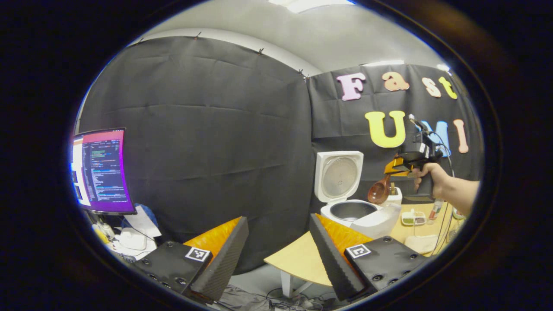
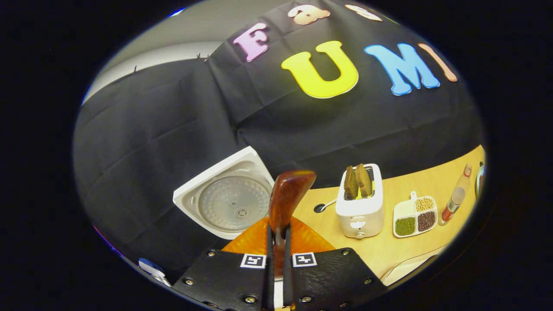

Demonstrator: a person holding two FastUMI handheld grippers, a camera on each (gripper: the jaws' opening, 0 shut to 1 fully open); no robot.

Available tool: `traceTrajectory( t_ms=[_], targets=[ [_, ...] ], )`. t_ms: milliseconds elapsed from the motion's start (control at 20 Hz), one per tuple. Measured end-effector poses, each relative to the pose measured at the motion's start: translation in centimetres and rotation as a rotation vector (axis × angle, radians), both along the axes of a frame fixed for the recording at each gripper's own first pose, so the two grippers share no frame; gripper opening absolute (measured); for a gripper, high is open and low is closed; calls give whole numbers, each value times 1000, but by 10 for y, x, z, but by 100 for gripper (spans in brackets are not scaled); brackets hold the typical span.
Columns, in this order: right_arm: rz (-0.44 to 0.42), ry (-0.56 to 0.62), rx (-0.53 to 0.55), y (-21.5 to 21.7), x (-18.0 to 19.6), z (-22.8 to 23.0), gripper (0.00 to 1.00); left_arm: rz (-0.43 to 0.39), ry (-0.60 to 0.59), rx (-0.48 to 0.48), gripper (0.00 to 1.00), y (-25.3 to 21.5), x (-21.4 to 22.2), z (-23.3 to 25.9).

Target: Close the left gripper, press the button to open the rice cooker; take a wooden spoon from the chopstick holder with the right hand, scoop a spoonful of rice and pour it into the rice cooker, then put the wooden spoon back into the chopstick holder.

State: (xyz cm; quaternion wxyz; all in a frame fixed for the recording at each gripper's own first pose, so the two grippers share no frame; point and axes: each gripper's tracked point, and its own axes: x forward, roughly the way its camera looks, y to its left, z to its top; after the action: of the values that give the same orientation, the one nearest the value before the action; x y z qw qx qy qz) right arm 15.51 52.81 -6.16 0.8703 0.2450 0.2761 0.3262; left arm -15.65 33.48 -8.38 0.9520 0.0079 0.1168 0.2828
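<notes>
- Left gripper [image 1: 278,246]: fingers spread wide, nothing between them, held off the near edge of the light wooden table [image 1: 298,259].
- White rice cooker [image 1: 360,214] on that table, square lid [image 1: 338,175] standing open, dark inner pot exposed.
- Right gripper [image 2: 276,263]: fingers pressed in on the handle of the reddish-brown wooden spoon [image 2: 286,196], handle end sticking up past the tips.
- Seen from the left gripper view: right gripper [image 1: 399,166] in a hand [image 1: 430,179], spoon bowl [image 1: 379,191] hanging above the cooker's right side, just beside the white chopstick holder [image 1: 394,196].
- Further right: white toaster [image 2: 360,207] with two slices up, white divided dish of grains [image 2: 414,214], small bottle [image 2: 456,196].
- Monitor [image 1: 101,170] lit at far left.
</notes>
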Motion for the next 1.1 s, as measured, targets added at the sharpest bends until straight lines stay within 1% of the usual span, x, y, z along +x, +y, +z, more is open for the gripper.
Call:
traceTrajectory(
  t_ms=[150, 400, 450, 500, 550, 600, 650, 700, 800, 850, 900, 1000, 1050, 1100],
  targets=[
    [-35, -14, 32, -40, 5, 12, 8, -41, -22, 8, 99, -14, 21, 8],
    [-99, -68, -8, -118, 13, 20, 8, -113, -66, 20, 98, -43, 51, 26],
    [-111, -75, -13, -133, 14, 21, 8, -128, -73, 21, 96, -49, 57, 29],
    [-124, -78, -20, -148, 16, 21, 8, -141, -79, 24, 99, -56, 61, 32],
    [-138, -84, -29, -162, 18, 20, 8, -155, -86, 26, 99, -62, 65, 35],
    [-155, -88, -37, -177, 20, 19, 8, -169, -92, 29, 96, -68, 70, 38],
    [-173, -92, -48, -193, 21, 18, 8, -181, -98, 31, 99, -75, 74, 41],
    [-189, -90, -61, -209, 23, 16, 8, -192, -103, 29, 98, -82, 78, 44],
    [-212, -91, -74, -235, 23, 15, 8, -215, -117, 20, 96, -96, 85, 45],
    [-226, -93, -81, -245, 22, 17, 8, -225, -119, 14, 99, -103, 88, 44],
    [-240, -95, -89, -258, 23, 17, 8, -235, -123, 10, 96, -109, 90, 45],
    [-270, -108, -110, -282, 22, 15, 8, -259, -126, 7, 98, -122, 95, 46],
    [-283, -111, -123, -294, 22, 14, 8, -271, -127, 9, 96, -128, 99, 47],
    [-298, -112, -134, -306, 22, 11, 8, -282, -132, 8, 96, -134, 102, 49]
  ],
)
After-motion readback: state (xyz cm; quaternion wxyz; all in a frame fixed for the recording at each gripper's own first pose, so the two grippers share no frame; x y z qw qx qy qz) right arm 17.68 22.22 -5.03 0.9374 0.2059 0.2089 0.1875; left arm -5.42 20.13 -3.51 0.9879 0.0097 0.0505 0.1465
